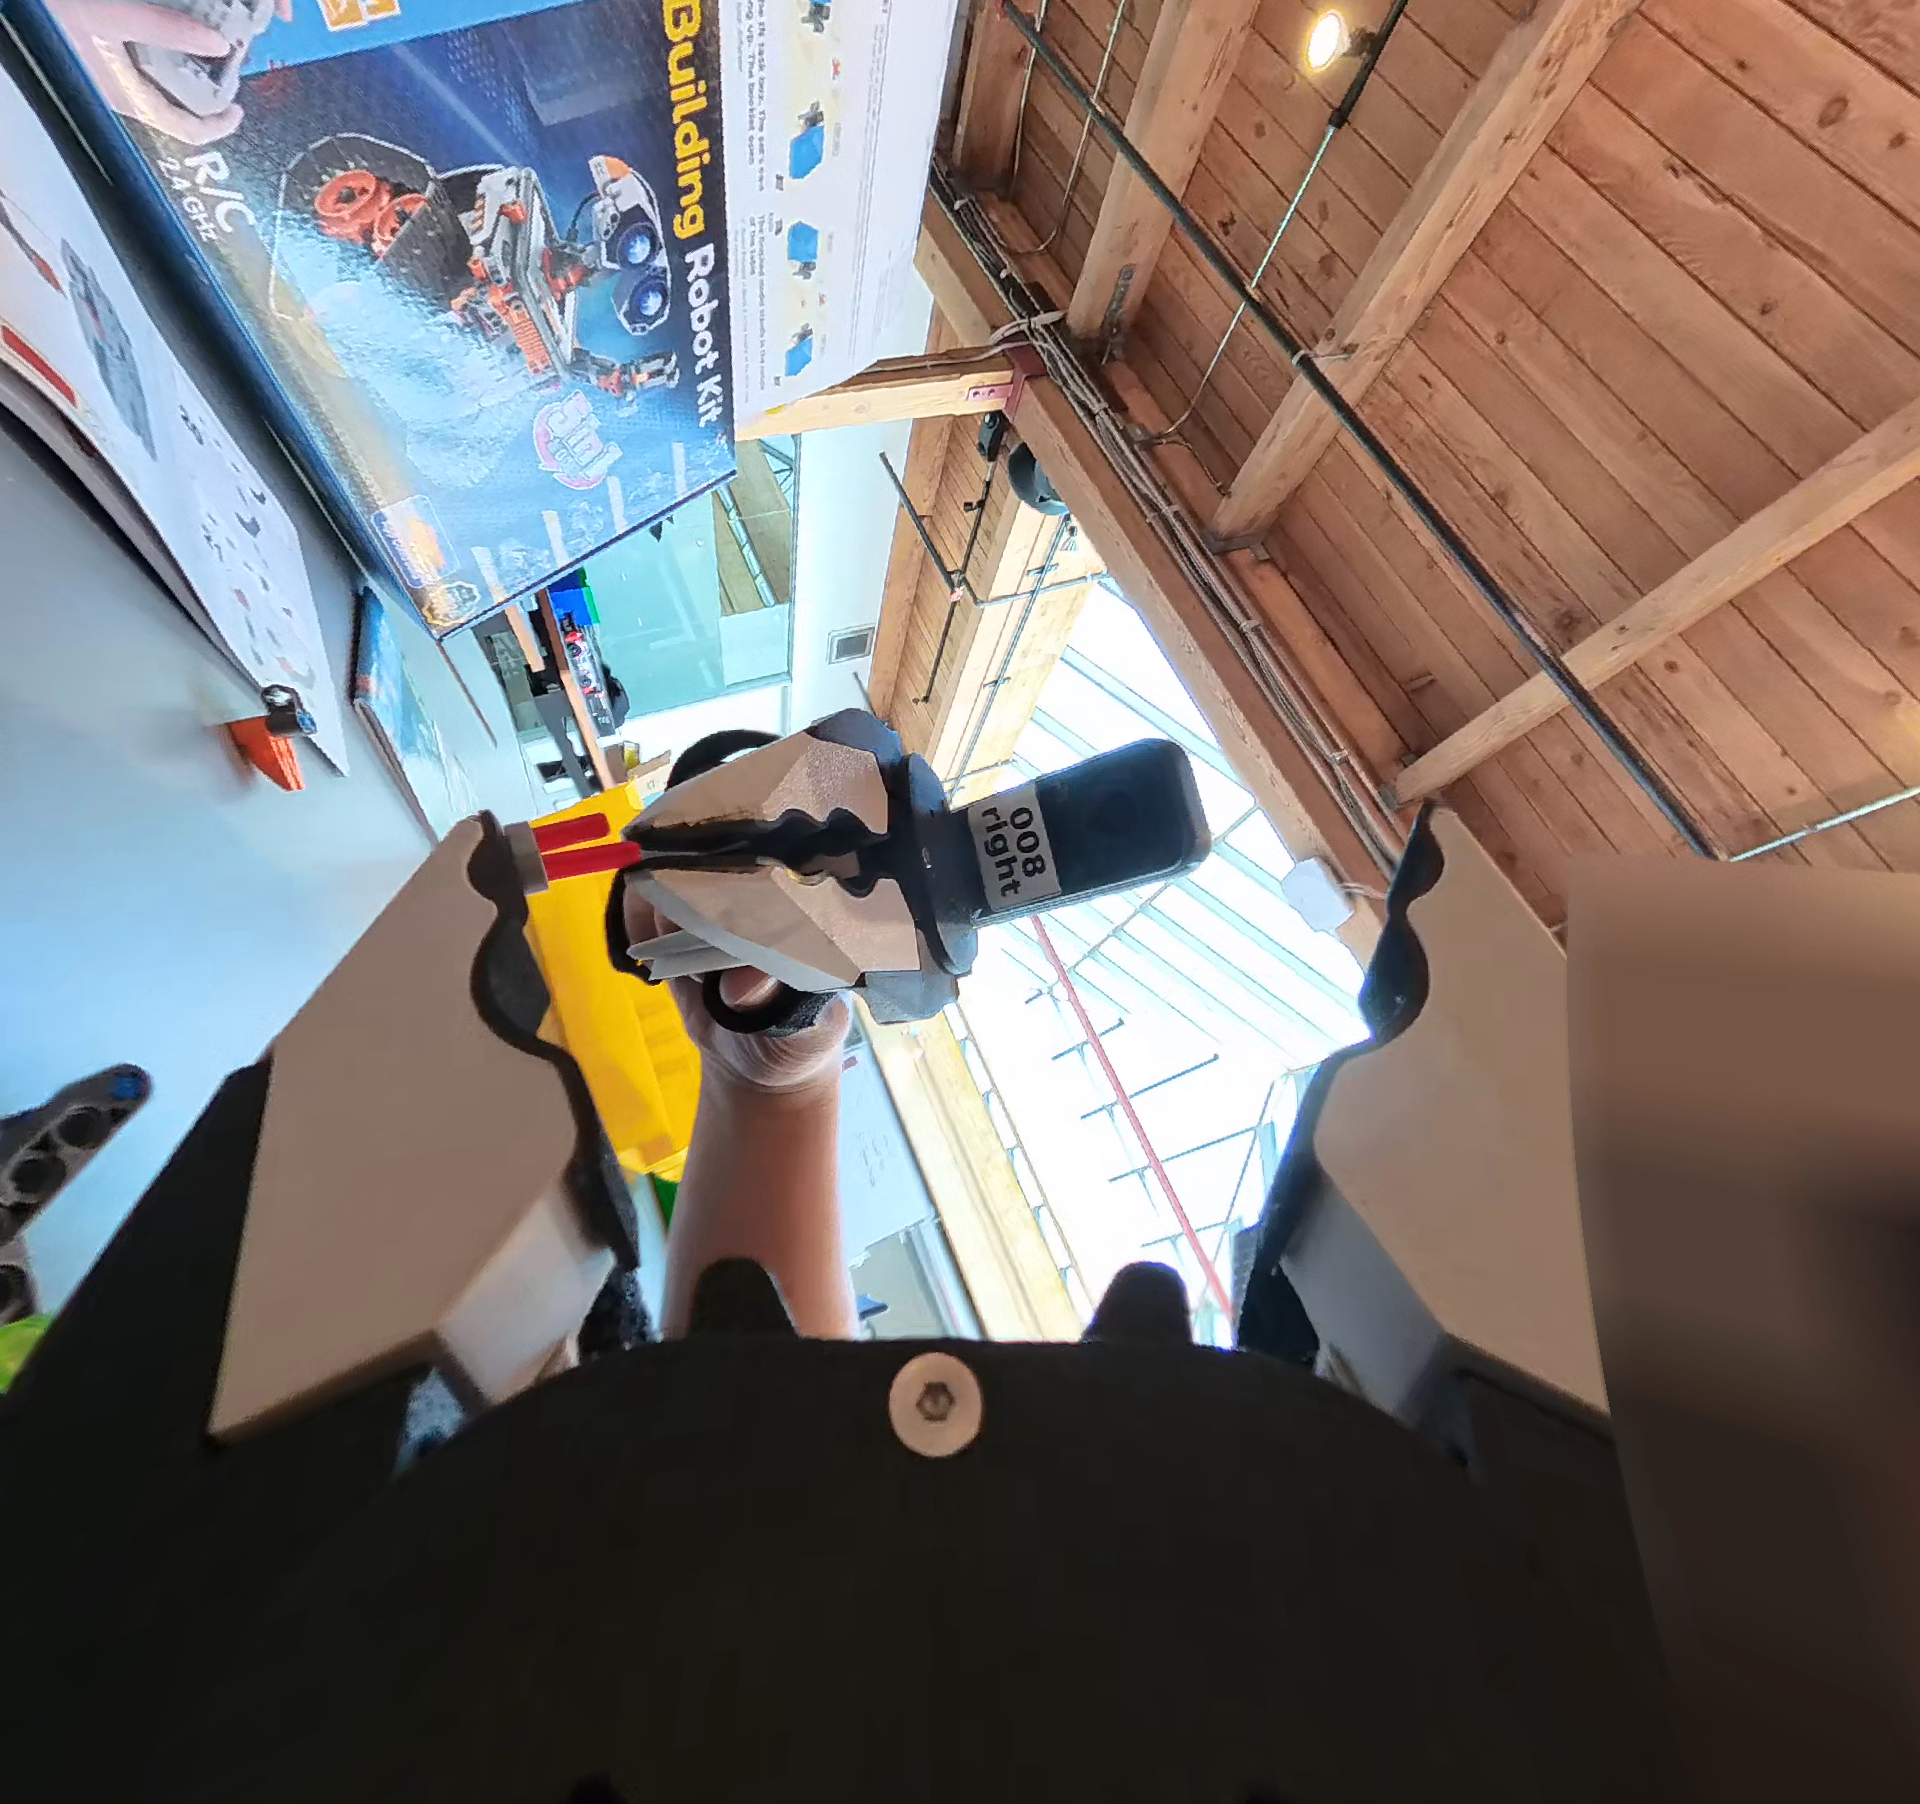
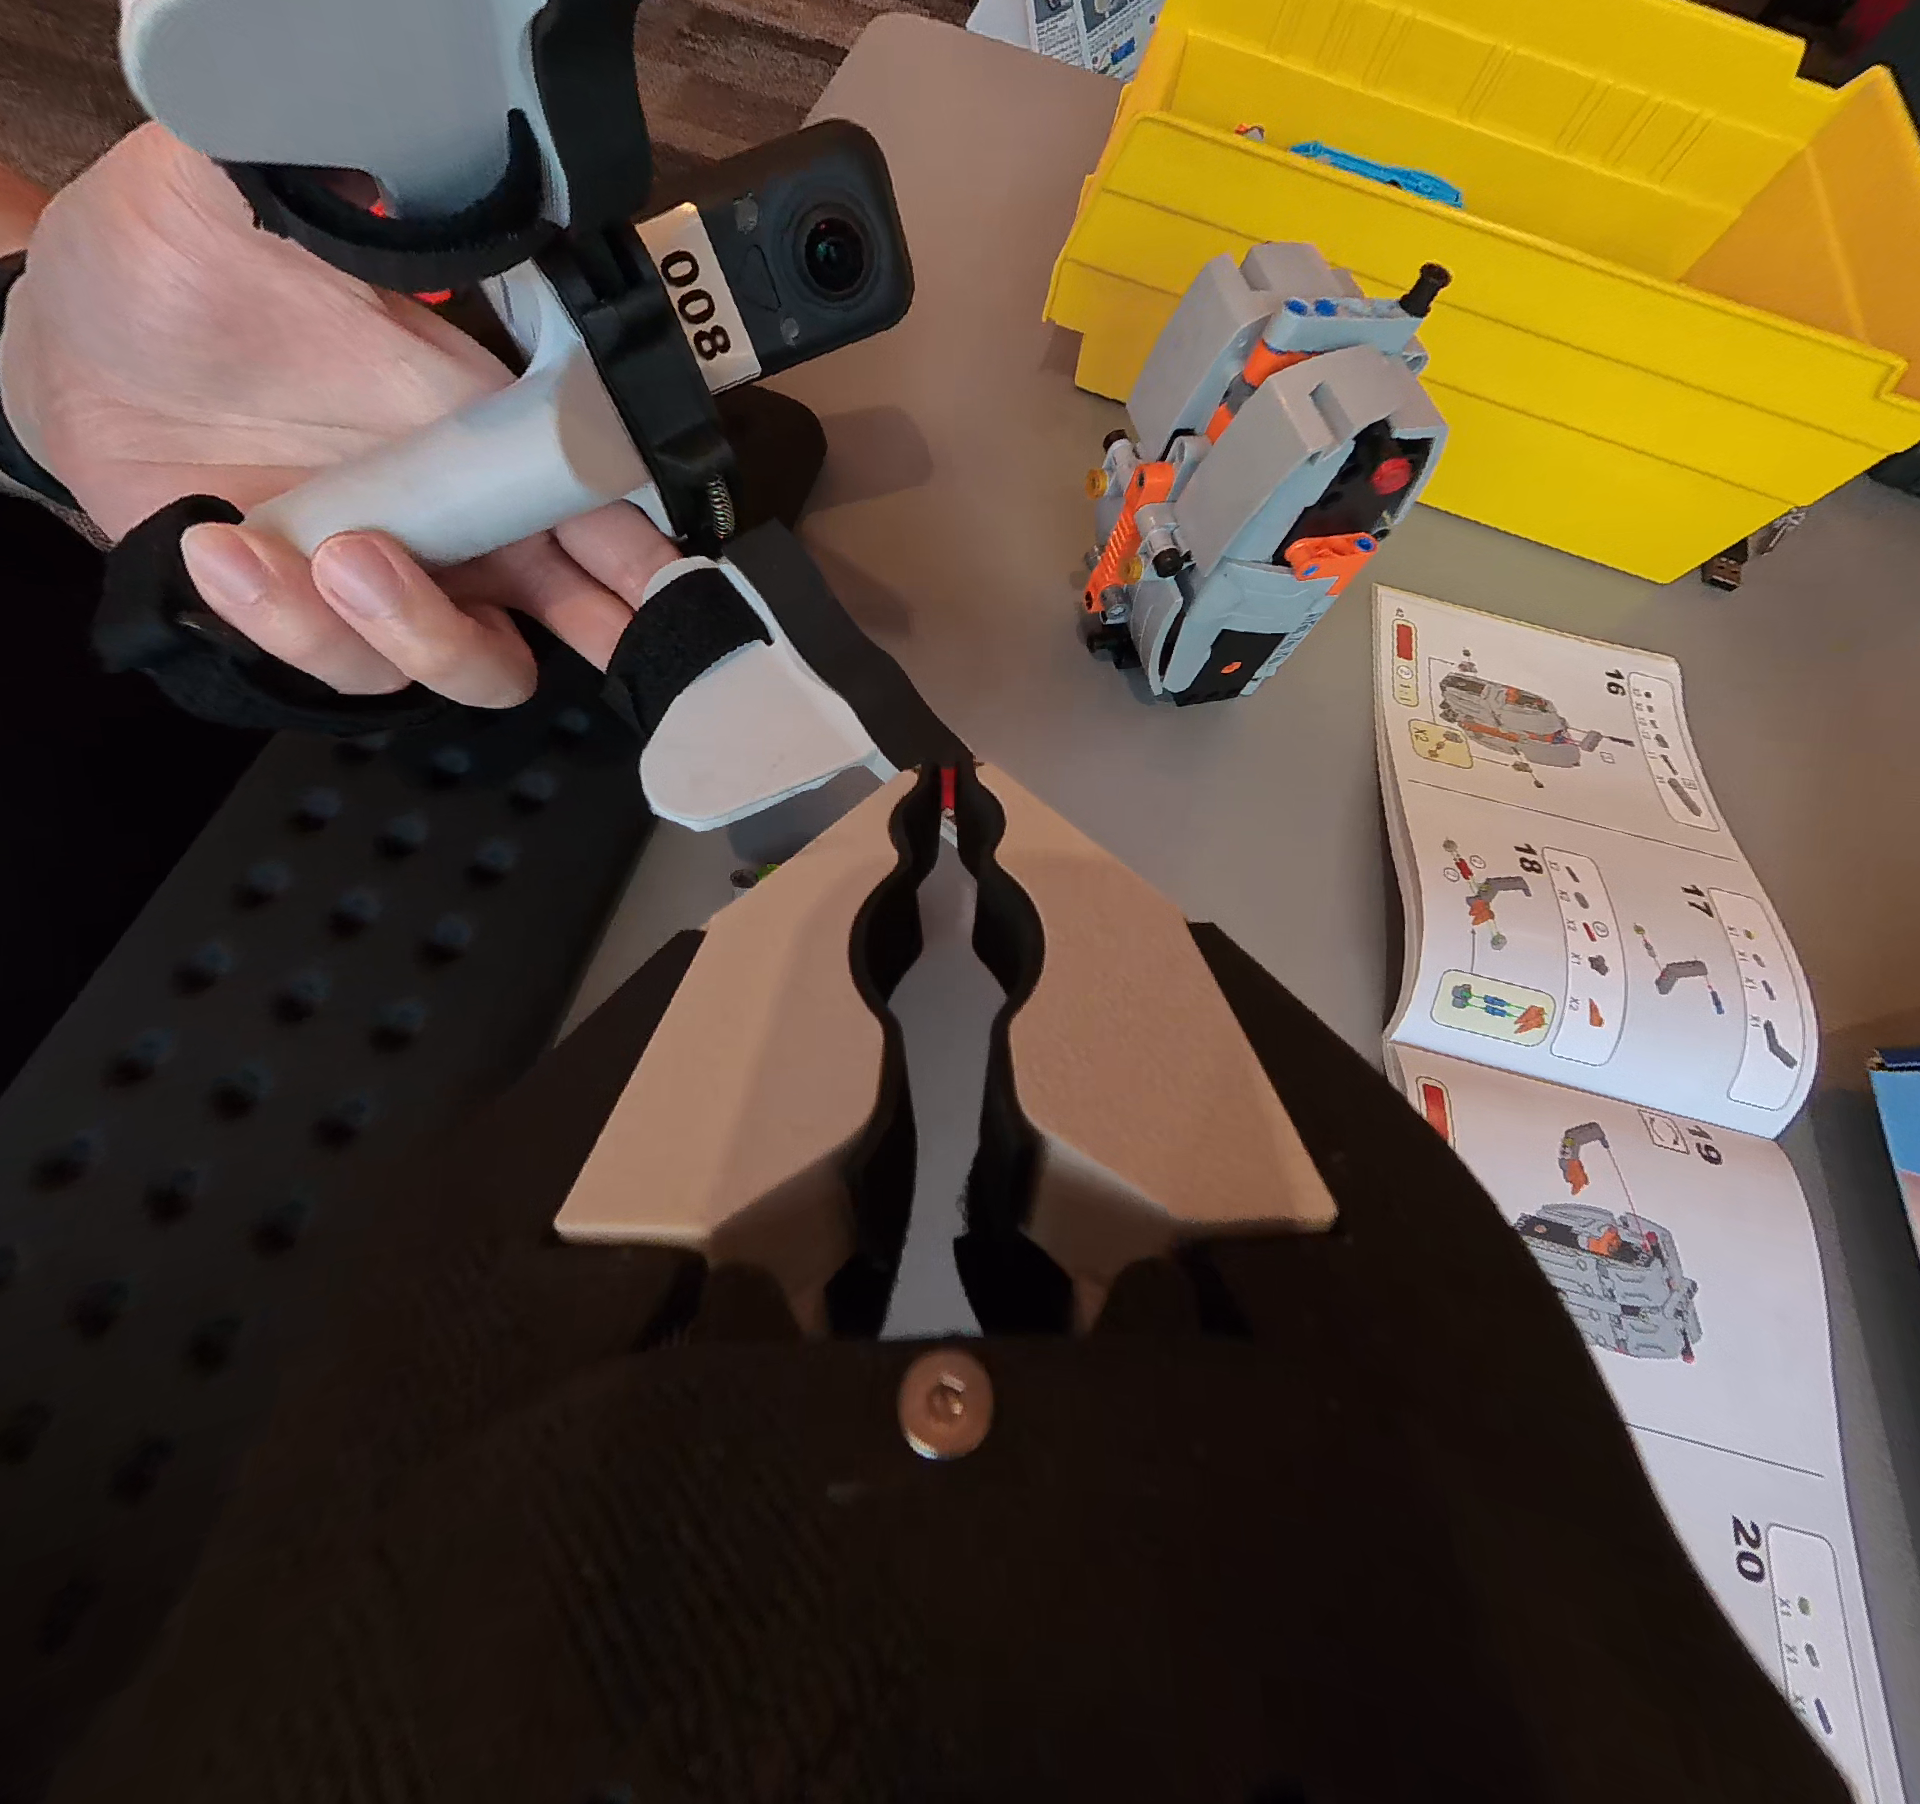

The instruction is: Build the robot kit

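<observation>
- A thin red rod [image 1: 577, 845], seen left of centre in the left wrist view, is pinched at one end by the right gripper [image 1: 634, 855], whose jaws are closed on it.
- It is judged light, stiff and slippery; an end grip suits it.
- The left gripper [image 1: 935, 881] is spread wide, one finger [image 1: 499, 871] touching the rod's pale tip.

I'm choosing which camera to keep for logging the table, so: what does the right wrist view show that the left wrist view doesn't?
Only the right wrist view shows the grey-and-orange brick model standing on the grey table, and the left gripper with the hand holding it. Only the left wrist view shows the wooden ceiling, the blue kit box and the whole right gripper. Both show the red piece pinched in the right gripper's tips, the yellow bin and the open instruction booklet.
</observation>
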Motion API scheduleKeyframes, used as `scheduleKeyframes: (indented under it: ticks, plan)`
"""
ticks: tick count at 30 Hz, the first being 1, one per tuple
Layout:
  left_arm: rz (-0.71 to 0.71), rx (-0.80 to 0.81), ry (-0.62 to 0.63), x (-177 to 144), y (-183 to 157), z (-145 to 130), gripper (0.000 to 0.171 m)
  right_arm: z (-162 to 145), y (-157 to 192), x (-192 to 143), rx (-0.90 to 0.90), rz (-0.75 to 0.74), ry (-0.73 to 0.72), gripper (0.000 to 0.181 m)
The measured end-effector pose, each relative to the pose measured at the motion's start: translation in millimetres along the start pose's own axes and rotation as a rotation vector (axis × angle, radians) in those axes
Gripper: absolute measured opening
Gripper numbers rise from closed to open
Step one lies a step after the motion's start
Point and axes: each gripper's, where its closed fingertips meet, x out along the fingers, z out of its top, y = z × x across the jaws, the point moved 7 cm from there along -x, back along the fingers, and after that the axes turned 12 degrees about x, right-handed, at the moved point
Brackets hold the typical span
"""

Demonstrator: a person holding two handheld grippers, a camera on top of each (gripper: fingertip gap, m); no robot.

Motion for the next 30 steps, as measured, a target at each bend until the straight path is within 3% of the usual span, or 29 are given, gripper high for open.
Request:
scheduleKeyframes:
  ticks: [11,12,13,15,17,23,30]
  plan:
    - [0.064,0.04,0.012,-7,20,3,0.158,-15,-1,18,0.003,0.008,0.087,0.003]
    - [0.063,0.056,0.003,-8,20,6,0.157,-18,0,20,-0.003,0.012,0.106,0.0]
    - [0.024,0.078,-0.004,-10,16,9,0.144,-24,-3,24,-0.011,-0.028,0.149,0.0]
    - [-0.048,0.052,0.065,-5,7,8,0.136,-35,-3,35,-0.047,-0.05,0.205,0.0]
    - [0.001,0.082,0.099,-1,11,7,0.148,-36,-2,41,-0.036,-0.032,0.218,0.0]
    - [0.019,0.084,0.032,-18,21,18,0.144,-39,-8,31,0.003,-0.061,0.2,0.0]
    - [-0.013,0.229,0.054,-42,-14,44,0.141,-44,-14,28,0.06,-0.048,0.178,0.0]
